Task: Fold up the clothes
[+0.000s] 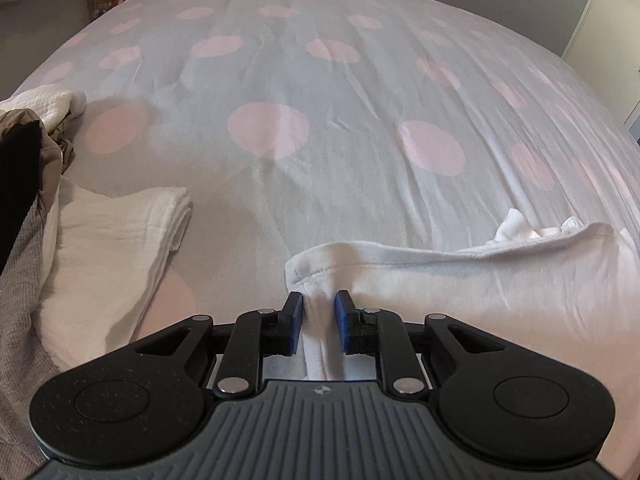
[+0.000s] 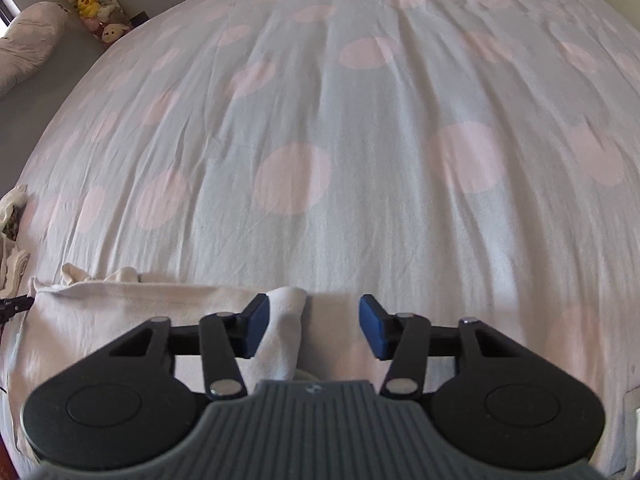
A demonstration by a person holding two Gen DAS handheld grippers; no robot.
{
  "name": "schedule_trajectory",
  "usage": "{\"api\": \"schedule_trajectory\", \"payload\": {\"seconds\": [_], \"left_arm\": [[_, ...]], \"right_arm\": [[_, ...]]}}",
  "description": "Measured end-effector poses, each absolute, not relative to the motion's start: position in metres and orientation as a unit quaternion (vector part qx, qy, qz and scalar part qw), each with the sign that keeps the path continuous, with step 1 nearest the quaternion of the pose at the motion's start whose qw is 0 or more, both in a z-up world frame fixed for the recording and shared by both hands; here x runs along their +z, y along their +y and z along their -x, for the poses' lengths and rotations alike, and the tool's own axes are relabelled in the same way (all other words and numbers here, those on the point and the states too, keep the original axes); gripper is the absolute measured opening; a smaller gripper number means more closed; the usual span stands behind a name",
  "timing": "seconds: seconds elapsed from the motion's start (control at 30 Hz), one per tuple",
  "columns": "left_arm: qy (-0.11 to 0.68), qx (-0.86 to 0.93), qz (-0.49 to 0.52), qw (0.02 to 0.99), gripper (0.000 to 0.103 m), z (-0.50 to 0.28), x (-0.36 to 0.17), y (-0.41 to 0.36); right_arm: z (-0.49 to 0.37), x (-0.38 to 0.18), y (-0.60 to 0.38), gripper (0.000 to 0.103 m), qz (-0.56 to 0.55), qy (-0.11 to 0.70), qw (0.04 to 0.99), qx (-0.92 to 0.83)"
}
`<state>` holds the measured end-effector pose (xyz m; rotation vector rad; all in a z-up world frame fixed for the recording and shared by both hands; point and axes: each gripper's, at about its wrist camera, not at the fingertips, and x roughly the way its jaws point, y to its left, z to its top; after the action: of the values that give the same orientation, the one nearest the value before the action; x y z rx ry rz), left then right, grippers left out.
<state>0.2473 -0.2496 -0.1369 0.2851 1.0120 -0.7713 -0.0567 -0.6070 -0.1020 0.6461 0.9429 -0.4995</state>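
Note:
A white garment [image 1: 480, 276] lies spread on the near part of the bed, its far edge folded over and rumpled. My left gripper [image 1: 319, 314] is shut on a bunched corner of it, and the cloth fills the narrow gap between the blue pads [image 1: 294, 322]. In the right wrist view the same white garment [image 2: 132, 320] stretches away to the left. My right gripper [image 2: 314, 328] is open. A raised fold of the cloth [image 2: 282, 332] rests against its left pad [image 2: 256, 330], while the right pad stands clear of it.
The bed sheet [image 1: 320, 80] is pale with large pink dots and fills most of both views. A folded white cloth [image 1: 116, 248] and a heap of beige, black and grey clothes [image 1: 28, 184] lie at the left. Plush toys [image 2: 92, 4] hang beyond the far left corner.

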Motion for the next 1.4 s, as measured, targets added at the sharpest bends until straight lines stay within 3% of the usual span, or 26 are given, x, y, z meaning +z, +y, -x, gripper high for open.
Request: {"api": "schedule_trajectory", "payload": {"seconds": [0.13,0.27,0.4,0.7,0.83,1.13,1.4], "left_arm": [[0.463,-0.352,-0.132,0.803,0.015,-0.244,-0.136,-0.256],[0.465,-0.313,-0.147,0.815,0.016,-0.244,-0.139,-0.258],[0.443,-0.29,-0.147,0.836,0.016,-0.244,-0.127,-0.246],[0.416,-0.309,-0.124,0.846,0.016,-0.2,-0.083,-0.197],[0.424,-0.326,-0.099,0.839,0.017,-0.162,-0.073,-0.172],[0.492,-0.311,-0.067,0.81,0.043,-0.093,-0.102,-0.128],[0.52,-0.259,0.047,0.813,0.046,-0.075,-0.131,-0.095]], "right_arm": [[0.056,-0.124,-0.599,0.041,-0.321,0.436,0.809,-0.229],[0.059,-0.135,-0.599,0.016,-0.322,0.433,0.802,-0.256],[0.064,-0.131,-0.594,0.016,-0.318,0.426,0.802,-0.273],[0.12,-0.106,-0.568,0.032,-0.323,0.386,0.807,-0.31],[0.156,-0.102,-0.543,0.035,-0.356,0.367,0.803,-0.305],[0.213,-0.111,-0.471,0.054,-0.425,0.349,0.783,-0.291],[0.228,-0.128,-0.446,0.061,-0.451,0.349,0.768,-0.291]]}}
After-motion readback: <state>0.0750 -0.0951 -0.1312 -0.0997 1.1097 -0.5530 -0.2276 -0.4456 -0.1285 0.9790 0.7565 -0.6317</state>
